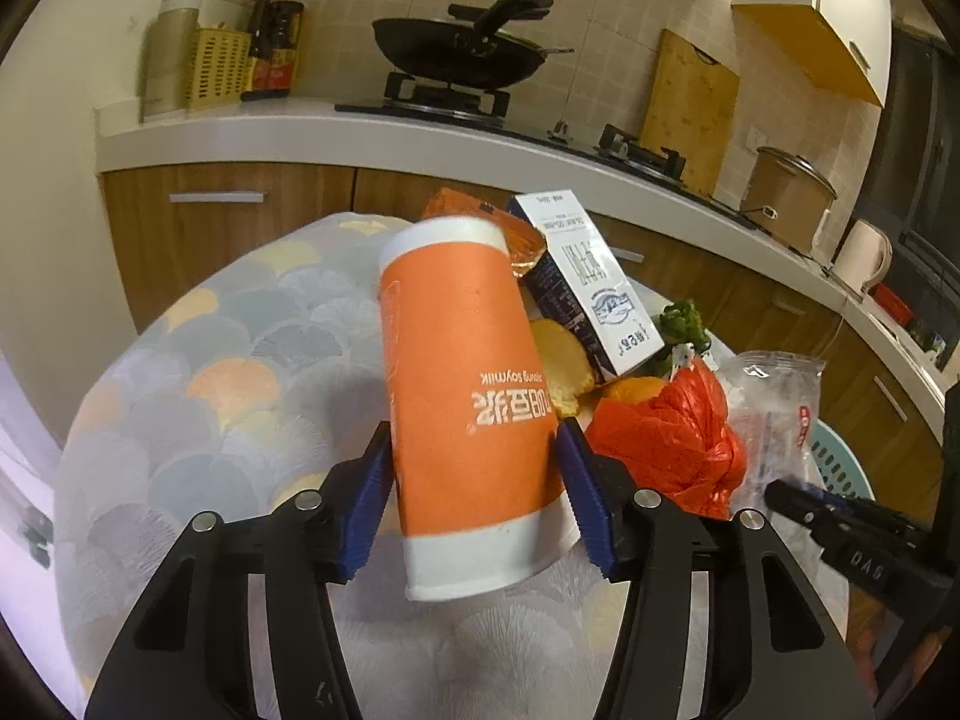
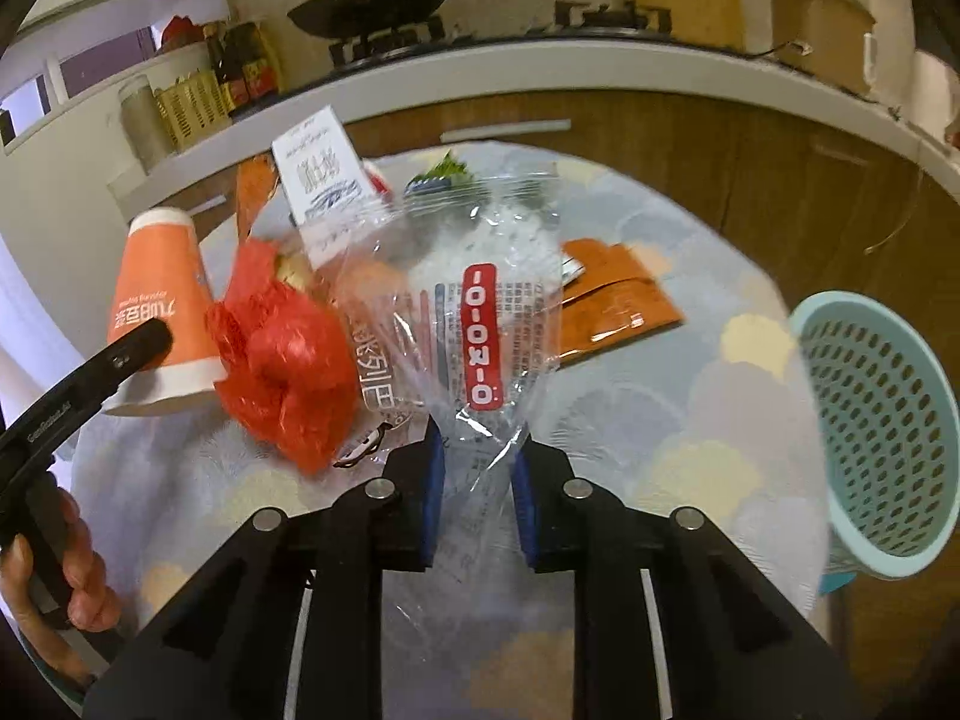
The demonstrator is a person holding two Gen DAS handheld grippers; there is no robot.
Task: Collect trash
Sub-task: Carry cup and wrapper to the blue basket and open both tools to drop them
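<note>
Left wrist view: my left gripper clamped about halfway on paper cup, blue pads pressing both sides. Cup orange with white bands top and bottom, upside-down print, tilted, raised over patterned tablecloth. Milk carton and red plastic bag just beside cup. My right gripper nearly closed, pinching clear plastic wrapper with red label, crinkled, held above table. Teal perforated basket at table's right edge.
</note>
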